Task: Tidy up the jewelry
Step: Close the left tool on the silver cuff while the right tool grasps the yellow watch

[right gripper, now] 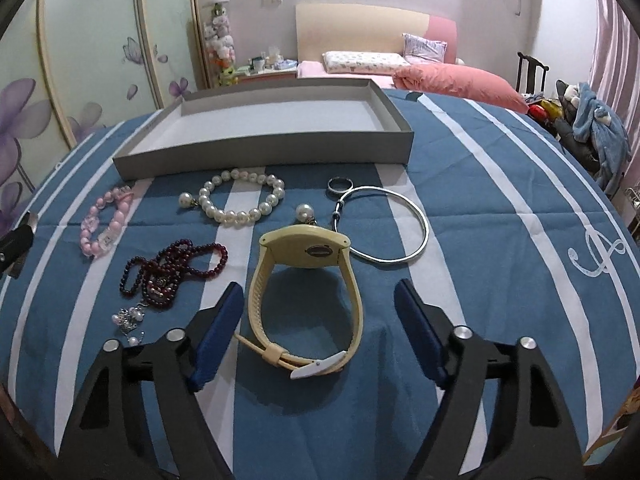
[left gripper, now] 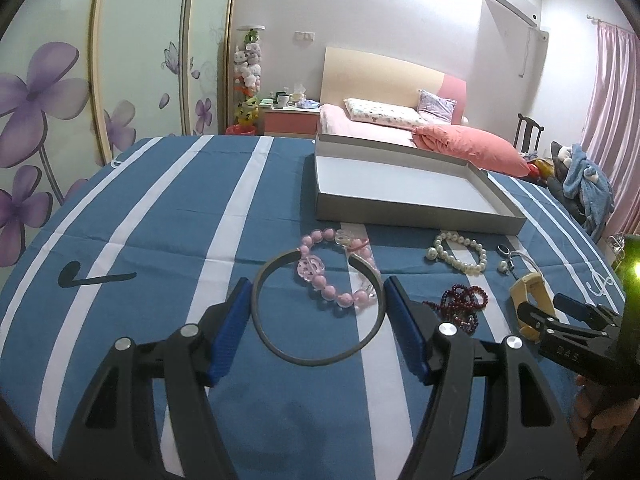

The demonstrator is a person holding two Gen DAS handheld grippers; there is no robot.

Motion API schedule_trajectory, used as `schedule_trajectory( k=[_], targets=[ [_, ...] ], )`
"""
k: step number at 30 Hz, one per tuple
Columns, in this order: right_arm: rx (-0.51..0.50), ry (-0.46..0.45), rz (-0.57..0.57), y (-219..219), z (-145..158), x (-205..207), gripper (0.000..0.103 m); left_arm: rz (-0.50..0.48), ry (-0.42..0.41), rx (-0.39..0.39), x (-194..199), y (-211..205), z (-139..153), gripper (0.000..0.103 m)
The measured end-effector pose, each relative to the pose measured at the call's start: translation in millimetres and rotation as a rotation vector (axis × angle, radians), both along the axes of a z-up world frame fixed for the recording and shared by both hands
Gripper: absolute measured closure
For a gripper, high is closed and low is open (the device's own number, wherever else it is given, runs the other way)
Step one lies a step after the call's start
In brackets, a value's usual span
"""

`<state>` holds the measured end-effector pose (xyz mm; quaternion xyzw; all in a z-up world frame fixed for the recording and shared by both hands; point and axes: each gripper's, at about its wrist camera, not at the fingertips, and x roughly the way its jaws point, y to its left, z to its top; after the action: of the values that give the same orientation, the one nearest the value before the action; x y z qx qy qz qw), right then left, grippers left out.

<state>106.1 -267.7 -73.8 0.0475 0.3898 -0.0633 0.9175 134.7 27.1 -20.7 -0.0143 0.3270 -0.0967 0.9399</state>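
Observation:
My left gripper [left gripper: 318, 320] is shut on a dark grey open bangle [left gripper: 316, 359], whose two sides press against the blue pads; it hangs above a pink bead bracelet [left gripper: 320, 236] on the striped cloth. In the right wrist view a cream wristwatch [right gripper: 306, 250] stands on its buckled strap between the fingers of my right gripper [right gripper: 320, 320]. That gripper is open, with a gap on each side of the strap. The left wrist view shows the right gripper [left gripper: 554, 310] at the far right, around the watch [left gripper: 524, 288].
An empty grey shallow box [right gripper: 260, 156] lies at the back of the table. In front of it are a pearl bracelet [right gripper: 240, 200], dark red beads [right gripper: 172, 268], a silver bangle [right gripper: 400, 224], a ring [right gripper: 340, 186], pearl earrings [right gripper: 304, 211] and a small pearl brooch [right gripper: 128, 320].

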Motion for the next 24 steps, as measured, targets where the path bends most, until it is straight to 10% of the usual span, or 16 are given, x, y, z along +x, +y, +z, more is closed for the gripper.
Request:
schedule_trajectory(
  k=[12, 24],
  targets=[
    [0.066, 0.004, 0.041, -4.4, -1.7, -3.2, 0.060, 0.003, -0.018, 0.000, -2.7, -1.6, 1.4, 0.038],
    [0.042, 0.006, 0.032, -4.3, 2.7, 2.7, 0.037, -0.008, -0.017, 0.001, -4.2, -6.5, 0.5, 0.038]
  ],
)
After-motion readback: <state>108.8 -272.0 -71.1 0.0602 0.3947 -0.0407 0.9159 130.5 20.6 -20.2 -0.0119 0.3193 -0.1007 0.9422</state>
